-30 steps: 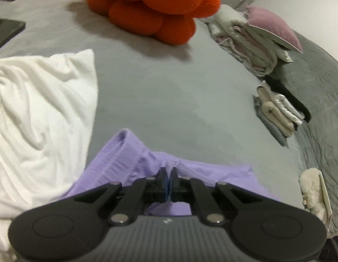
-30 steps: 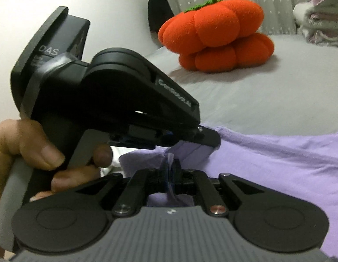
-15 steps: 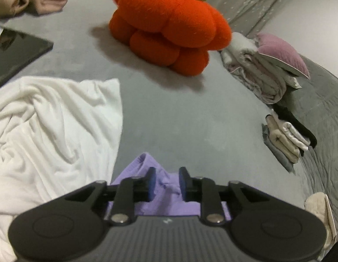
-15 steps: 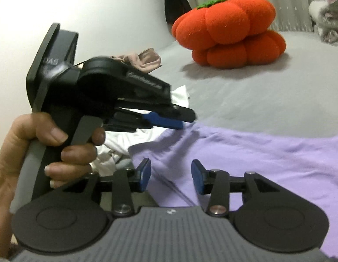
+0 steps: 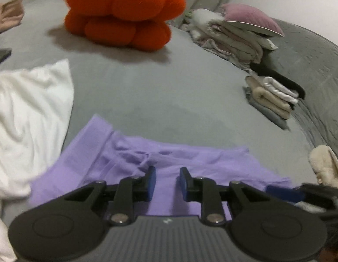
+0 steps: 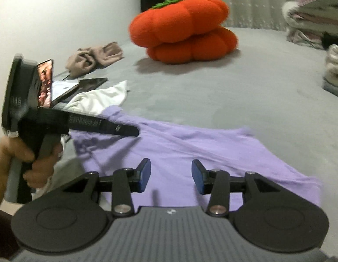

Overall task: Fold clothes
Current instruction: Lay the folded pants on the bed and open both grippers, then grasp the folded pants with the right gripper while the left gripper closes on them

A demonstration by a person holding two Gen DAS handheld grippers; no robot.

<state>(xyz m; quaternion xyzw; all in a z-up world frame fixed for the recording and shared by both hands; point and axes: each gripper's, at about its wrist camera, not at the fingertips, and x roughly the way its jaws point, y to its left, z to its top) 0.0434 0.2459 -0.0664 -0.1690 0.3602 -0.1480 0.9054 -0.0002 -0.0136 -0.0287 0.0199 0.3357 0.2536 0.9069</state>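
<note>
Both jaws off purple garment

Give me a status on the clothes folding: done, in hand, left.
Done: two folded stacks sit at the bed's right side. In hand: nothing gripped; the left hand-held gripper and right hand-held gripper both hang open over the purple garment, which lies spread on the bed with folds in it. Left: finishing the purple garment, then the crumpled white garment.
</note>
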